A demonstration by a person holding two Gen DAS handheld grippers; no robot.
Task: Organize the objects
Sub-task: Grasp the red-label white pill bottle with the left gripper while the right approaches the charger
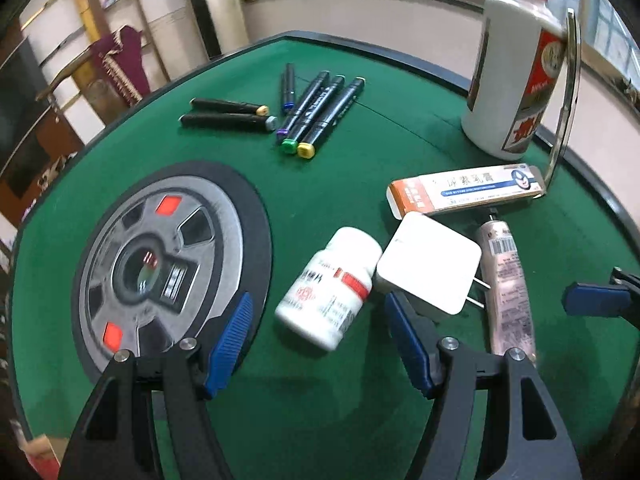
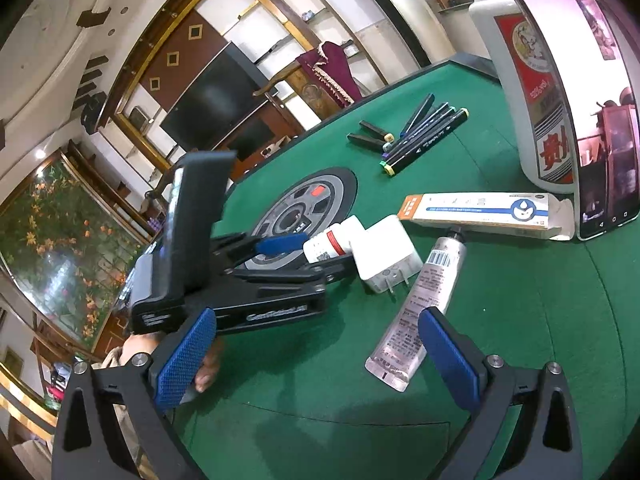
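Note:
A white pill bottle [image 1: 330,288] lies on its side on the green table [image 1: 320,200], next to a white charger plug [image 1: 430,264], a pinkish tube [image 1: 508,288] and an orange-and-white box [image 1: 466,188]. My left gripper [image 1: 318,344] is open, its jaws standing either side of the bottle's near end, just short of it. In the right wrist view the left gripper [image 2: 308,246] reaches toward the bottle [image 2: 334,240]. My right gripper [image 2: 316,356] is open and empty, with the tube [image 2: 420,304] just ahead of its right finger.
Several markers [image 1: 316,112] lie at the far middle of the table. A round wheel-print mat [image 1: 168,260] is at the left. A tall white bottle [image 1: 514,76] with a phone [image 2: 580,92] leaning on it stands at the far right.

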